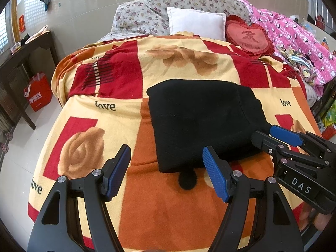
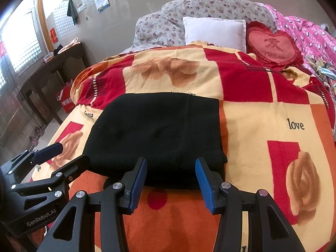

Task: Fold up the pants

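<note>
I am holding my left claw wide open and empty over the blanket on the bed, just short of the near left corner of the pants, which are lying already folded into a thick black block in the middle of the bed. I am judging them soft, knitted and fairly light, floppy enough to sag if I am lifting by one layer, so I would be pinching the whole stack at the near edge, one claw toward each corner. A small black bit is poking out under that edge; whether it is a cuff or a loose tail I cannot tell. My right claw is hovering about half open at the near right edge, with nothing held; its tips are overlapping the cloth in the right wrist view, and whether they are touching it is hard to make out. The layers underneath are hidden.
</note>
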Demonstrator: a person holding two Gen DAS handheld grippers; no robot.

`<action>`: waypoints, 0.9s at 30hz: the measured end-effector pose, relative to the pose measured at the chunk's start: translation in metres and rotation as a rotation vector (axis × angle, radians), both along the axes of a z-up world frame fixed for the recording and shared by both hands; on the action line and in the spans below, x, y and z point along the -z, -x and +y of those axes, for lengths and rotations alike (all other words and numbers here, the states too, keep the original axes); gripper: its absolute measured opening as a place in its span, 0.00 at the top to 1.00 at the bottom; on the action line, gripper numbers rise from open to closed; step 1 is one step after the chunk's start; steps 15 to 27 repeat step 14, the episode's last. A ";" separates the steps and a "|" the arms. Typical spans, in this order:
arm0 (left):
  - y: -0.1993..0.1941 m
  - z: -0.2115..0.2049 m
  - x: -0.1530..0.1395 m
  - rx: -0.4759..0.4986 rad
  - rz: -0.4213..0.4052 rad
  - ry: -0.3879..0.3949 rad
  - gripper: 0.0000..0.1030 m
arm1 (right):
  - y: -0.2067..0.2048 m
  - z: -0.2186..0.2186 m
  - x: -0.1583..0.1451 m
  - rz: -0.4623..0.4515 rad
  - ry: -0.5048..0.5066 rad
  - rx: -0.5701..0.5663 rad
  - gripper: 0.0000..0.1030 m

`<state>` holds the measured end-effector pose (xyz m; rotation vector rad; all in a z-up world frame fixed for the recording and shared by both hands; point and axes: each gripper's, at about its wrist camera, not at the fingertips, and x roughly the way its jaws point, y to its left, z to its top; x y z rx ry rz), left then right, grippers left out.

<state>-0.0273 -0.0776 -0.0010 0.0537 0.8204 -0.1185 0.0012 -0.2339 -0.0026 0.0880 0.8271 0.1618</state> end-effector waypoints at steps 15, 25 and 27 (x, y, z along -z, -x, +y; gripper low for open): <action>0.001 -0.009 -0.003 0.071 -0.045 0.003 0.31 | -0.003 -0.060 0.005 0.022 0.009 0.117 0.55; 0.001 -0.009 -0.003 0.071 -0.045 0.003 0.31 | -0.003 -0.060 0.005 0.022 0.009 0.117 0.55; 0.001 -0.009 -0.003 0.071 -0.045 0.003 0.31 | -0.003 -0.060 0.005 0.022 0.009 0.117 0.55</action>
